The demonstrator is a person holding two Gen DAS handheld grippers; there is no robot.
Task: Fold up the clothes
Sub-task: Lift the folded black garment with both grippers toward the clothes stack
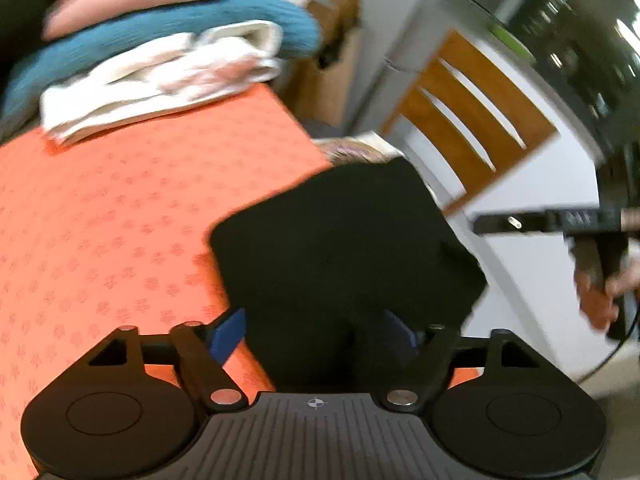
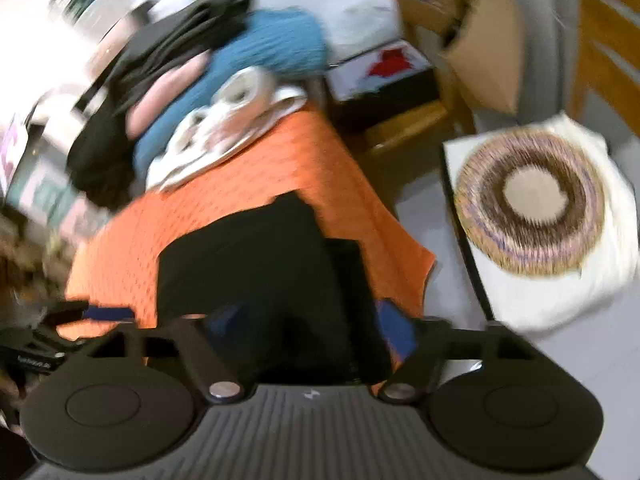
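A folded black garment (image 1: 344, 240) lies at the edge of the orange patterned tablecloth (image 1: 120, 208). My left gripper (image 1: 316, 332) is open, its blue-padded fingers (image 1: 228, 334) on either side of the garment's near end. In the right wrist view the black garment (image 2: 256, 264) lies on the orange cloth (image 2: 304, 160), and my right gripper (image 2: 308, 332) is open with its blue fingers (image 2: 394, 330) wide apart over the garment's near edge. The right gripper also shows at the right edge of the left wrist view (image 1: 520, 224), held in a hand.
A pile of clothes, white (image 1: 160, 76), blue (image 1: 248, 16), pink and dark, sits at the far end of the table. A wooden chair (image 1: 472, 108) and a cardboard box (image 2: 480, 40) stand beyond. A white cushion with a round woven mat (image 2: 532, 200) lies to the right.
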